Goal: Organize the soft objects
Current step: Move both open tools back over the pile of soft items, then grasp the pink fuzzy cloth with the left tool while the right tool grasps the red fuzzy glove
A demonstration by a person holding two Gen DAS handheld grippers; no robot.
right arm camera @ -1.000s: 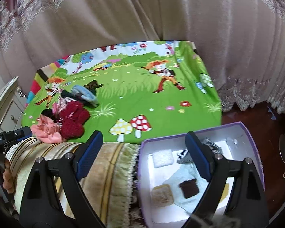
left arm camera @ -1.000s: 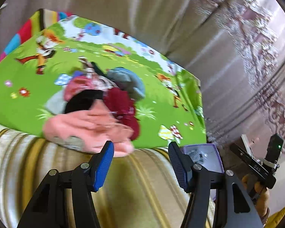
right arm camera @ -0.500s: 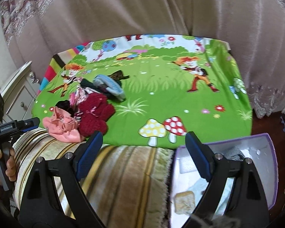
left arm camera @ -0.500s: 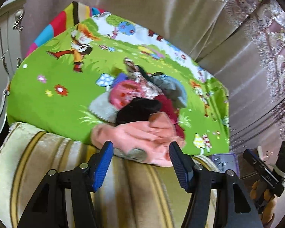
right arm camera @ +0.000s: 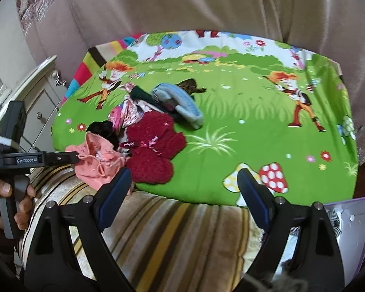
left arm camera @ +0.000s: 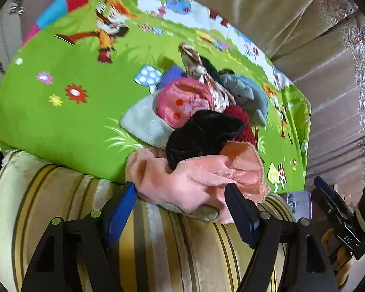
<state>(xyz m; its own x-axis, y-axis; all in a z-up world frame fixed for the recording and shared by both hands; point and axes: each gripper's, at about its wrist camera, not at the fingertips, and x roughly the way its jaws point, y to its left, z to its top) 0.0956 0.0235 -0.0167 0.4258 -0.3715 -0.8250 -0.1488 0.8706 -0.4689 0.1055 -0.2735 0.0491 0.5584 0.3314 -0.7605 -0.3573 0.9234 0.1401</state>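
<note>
i hold the left tongs wide, nothing between the blue pads. they sit at the near edge of the pile, one pad on each side of the pink cloth, which hangs over the edge of the green mat onto the striped blanket. from the right view the tip of the left tongs appears to touch the pink cloth; i cannot tell whether contact is firm.

i hold the right tongs wide and empty as well, above the striped blanket just short of the mat edge.

pile location: near left corner of the mat, items heaped and touching. count, as far as can be separated: one pink cloth, one black piece on top of it, one red knit, one grey cloth, one pink round piece with dots, one grey-blue plush, one patterned strip. more may lie beneath; hidden.

open room: the mat right of the pile is bare from the red knit to the far right edge. a curtain closes the far side. a white cabinet stands left of the mat. one purple box sits at lower right, beside the blanket, with striped fabric inside.

readable writing: "genrobot.ai" on the left tongs body in the right view; "das" on the right tongs body in the left view.
</note>
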